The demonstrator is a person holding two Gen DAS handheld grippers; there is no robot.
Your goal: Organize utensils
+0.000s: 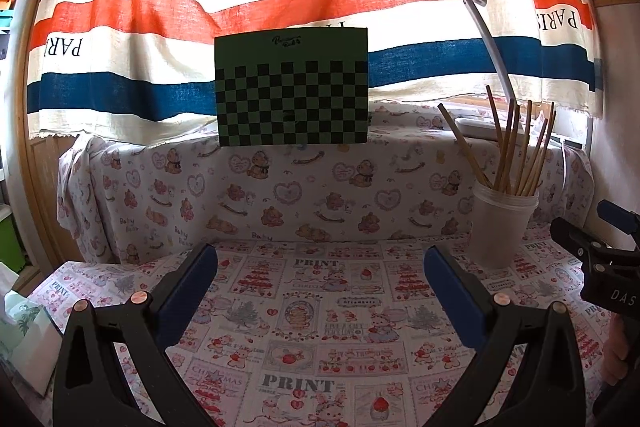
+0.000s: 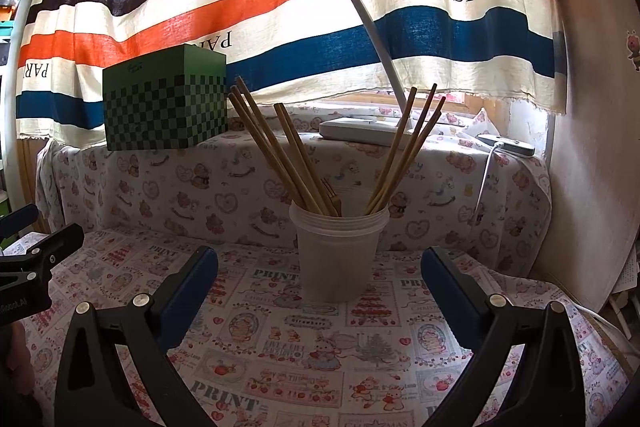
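One cup [image 2: 338, 255], roughly nine chopsticks [image 2: 280, 155] (overlap blurs the count), one green box [image 2: 164, 107], one lamp [image 2: 360, 67].

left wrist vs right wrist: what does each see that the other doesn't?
Left wrist only: a pale green tissue pack at the left edge, and the right gripper seen from the side.
Right wrist only: the lamp base, a white device with a cable, and the left gripper seen from the side.
Both: the plastic cup holding chopsticks, the green checkered box, the striped curtain, and both grippers open and empty.
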